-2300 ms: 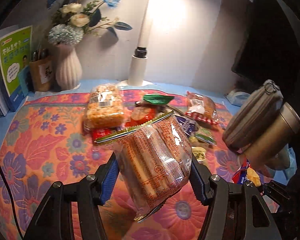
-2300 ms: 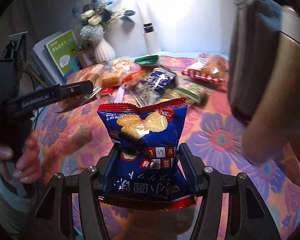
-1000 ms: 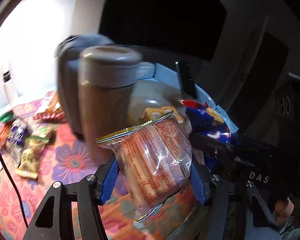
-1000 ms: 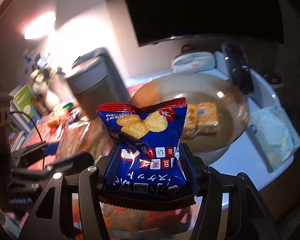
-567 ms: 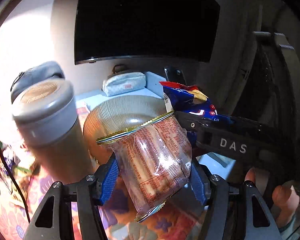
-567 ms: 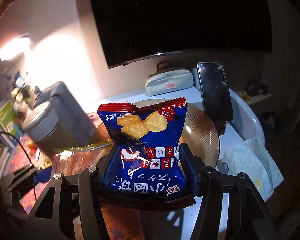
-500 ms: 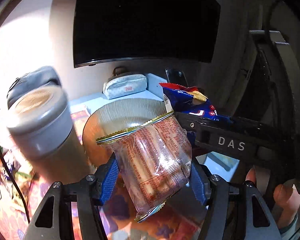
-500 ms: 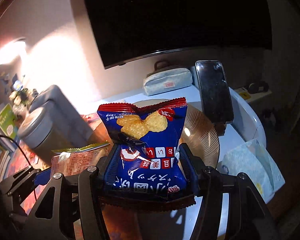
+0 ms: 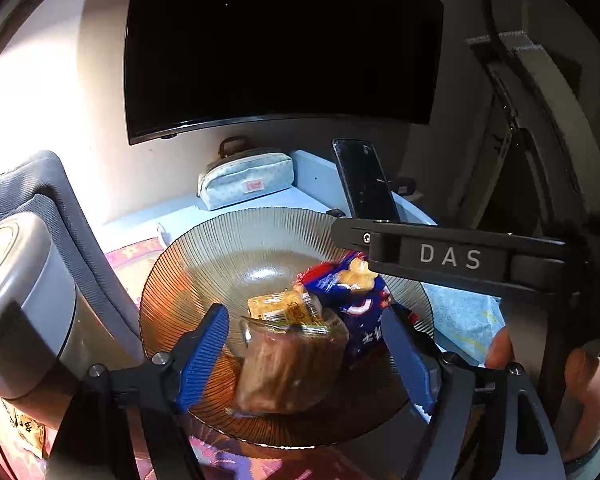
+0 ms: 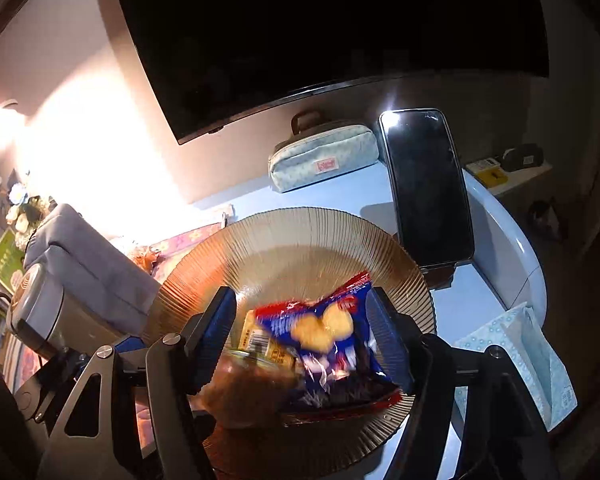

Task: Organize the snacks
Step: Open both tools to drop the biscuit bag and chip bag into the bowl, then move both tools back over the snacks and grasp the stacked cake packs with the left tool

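Over the ribbed amber glass plate (image 9: 188,280), both the left gripper (image 9: 306,354) and right gripper (image 10: 302,336) gape wide, blurred clear biscuit-stick packet (image 9: 288,364) and blue cracker bag (image 10: 328,344) loose between.

We have spread both grippers: the left gripper (image 9: 306,354) dropped its clear biscuit-stick packet (image 9: 288,372), the right gripper (image 10: 302,344) its blue cracker bag (image 10: 328,344), both blurred, lower centre, over the ribbed amber glass plate (image 9: 220,256).

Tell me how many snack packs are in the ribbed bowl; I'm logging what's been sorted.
3 in the ribbed bowl: the clear biscuit-stick pack at the front, the blue cracker bag to its right, and a small yellow pack behind them. More may be hidden underneath.
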`<state>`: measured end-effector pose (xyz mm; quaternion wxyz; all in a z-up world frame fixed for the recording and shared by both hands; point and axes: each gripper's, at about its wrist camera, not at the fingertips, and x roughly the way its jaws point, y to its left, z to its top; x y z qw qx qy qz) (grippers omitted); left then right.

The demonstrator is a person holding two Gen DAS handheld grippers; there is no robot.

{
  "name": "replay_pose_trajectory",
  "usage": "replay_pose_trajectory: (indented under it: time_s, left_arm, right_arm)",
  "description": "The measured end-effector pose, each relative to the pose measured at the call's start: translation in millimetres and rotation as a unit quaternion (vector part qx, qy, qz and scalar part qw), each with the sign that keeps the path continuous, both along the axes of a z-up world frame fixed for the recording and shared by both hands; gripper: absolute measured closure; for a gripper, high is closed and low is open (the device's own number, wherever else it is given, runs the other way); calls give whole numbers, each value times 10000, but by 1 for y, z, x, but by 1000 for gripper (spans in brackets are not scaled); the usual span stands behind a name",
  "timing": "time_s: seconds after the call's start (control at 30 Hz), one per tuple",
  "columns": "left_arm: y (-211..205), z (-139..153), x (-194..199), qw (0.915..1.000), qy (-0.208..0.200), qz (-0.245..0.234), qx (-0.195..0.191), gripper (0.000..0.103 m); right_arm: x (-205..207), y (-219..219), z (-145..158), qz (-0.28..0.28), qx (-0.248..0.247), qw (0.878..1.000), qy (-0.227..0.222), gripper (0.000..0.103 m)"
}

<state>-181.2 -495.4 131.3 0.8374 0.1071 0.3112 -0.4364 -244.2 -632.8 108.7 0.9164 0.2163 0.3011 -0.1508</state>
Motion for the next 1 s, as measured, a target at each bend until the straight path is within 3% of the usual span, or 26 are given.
replay_pose_trajectory:
  time_s: [0.3,0.47,0.7,0.87,1.0]
  left_arm:
    - [13,13,-7,9997,-24,-101,-215,19]
    - [44,31,-9,9975,273,-231,-612,19]
    - [108,63,-4,9864,873,-459,-1318,19]
    - [169,89,-5,9831,741,-192,-1662,19]
    - [228,108,1,9836,404,367,-1719,17]
  right_arm:
    - [-6,4,5,5,4,10000,-57,36]
    - [-13,14,13,31,-97,9998,-154,36]
    - [-28,31,26,66,-103,9995,-304,36]
    - [-35,59,37,280,-202,9987,-383,36]
    - [-41,94,44,625,-275,9966,-469,36]
